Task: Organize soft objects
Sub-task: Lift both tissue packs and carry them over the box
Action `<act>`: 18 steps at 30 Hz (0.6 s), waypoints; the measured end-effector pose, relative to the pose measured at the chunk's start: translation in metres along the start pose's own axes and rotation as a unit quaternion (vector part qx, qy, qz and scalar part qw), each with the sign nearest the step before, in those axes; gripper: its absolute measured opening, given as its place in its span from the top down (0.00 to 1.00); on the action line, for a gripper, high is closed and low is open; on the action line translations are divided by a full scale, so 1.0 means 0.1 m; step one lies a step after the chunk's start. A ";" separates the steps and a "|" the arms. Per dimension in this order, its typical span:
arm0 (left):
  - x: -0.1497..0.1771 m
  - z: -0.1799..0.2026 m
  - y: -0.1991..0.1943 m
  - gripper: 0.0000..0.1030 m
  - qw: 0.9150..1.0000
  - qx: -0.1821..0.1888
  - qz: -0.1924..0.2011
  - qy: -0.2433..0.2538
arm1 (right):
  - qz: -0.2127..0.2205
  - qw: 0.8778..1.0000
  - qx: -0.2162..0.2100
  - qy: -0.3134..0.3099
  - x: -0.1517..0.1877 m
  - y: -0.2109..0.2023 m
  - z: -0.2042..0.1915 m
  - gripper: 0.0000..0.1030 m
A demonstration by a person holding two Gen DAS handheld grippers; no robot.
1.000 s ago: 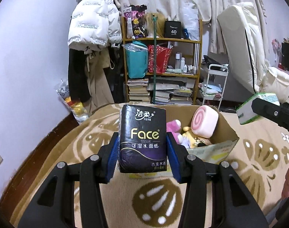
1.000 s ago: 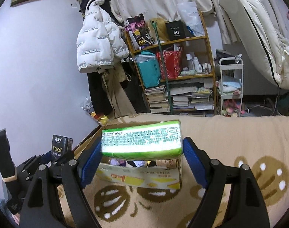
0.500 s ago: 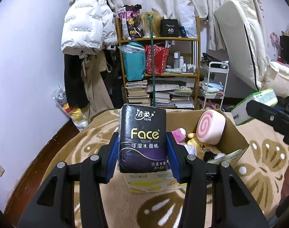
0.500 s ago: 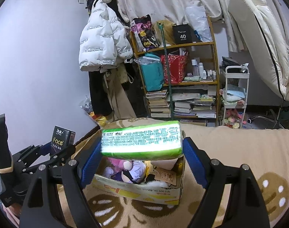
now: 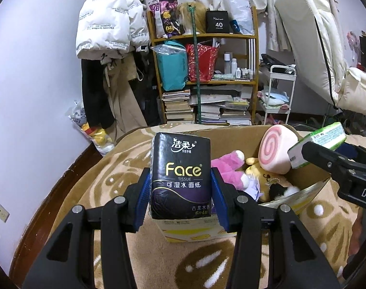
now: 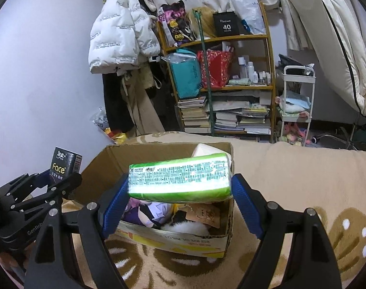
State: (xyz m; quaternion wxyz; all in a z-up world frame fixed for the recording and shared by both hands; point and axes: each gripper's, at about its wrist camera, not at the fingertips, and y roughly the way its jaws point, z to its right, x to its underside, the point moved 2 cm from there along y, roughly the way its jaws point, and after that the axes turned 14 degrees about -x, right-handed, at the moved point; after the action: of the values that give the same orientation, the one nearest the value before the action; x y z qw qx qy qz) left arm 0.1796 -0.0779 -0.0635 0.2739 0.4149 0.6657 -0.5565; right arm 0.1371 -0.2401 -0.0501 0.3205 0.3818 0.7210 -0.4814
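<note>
Left wrist view: my left gripper (image 5: 180,187) is clamped on the black tissue pack (image 5: 181,175), held upright above the near wall of the cardboard box (image 5: 310,187) on the carpet (image 5: 110,168). Only here do the pink plush (image 5: 227,168) and swirl cushion (image 5: 276,149) show.

Right wrist view: my right gripper (image 6: 179,198) grips the green tissue pack (image 6: 180,180) lengthwise over the box's open top. Step in hand, I judge: carrying both packs to the box. Next: lower and release into free space.
</note>
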 end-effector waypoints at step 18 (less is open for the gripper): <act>0.01 0.11 0.07 0.54 0.999 0.031 -0.012 0.004 | -0.023 0.999 -0.018 0.018 0.09 0.14 0.05 0.15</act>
State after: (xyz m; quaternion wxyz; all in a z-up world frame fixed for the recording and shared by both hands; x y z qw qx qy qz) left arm 0.1839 -0.0876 -0.0704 0.2516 0.4169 0.6542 -0.5787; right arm 0.1451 -0.2391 -0.0652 0.3031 0.3681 0.7439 -0.4682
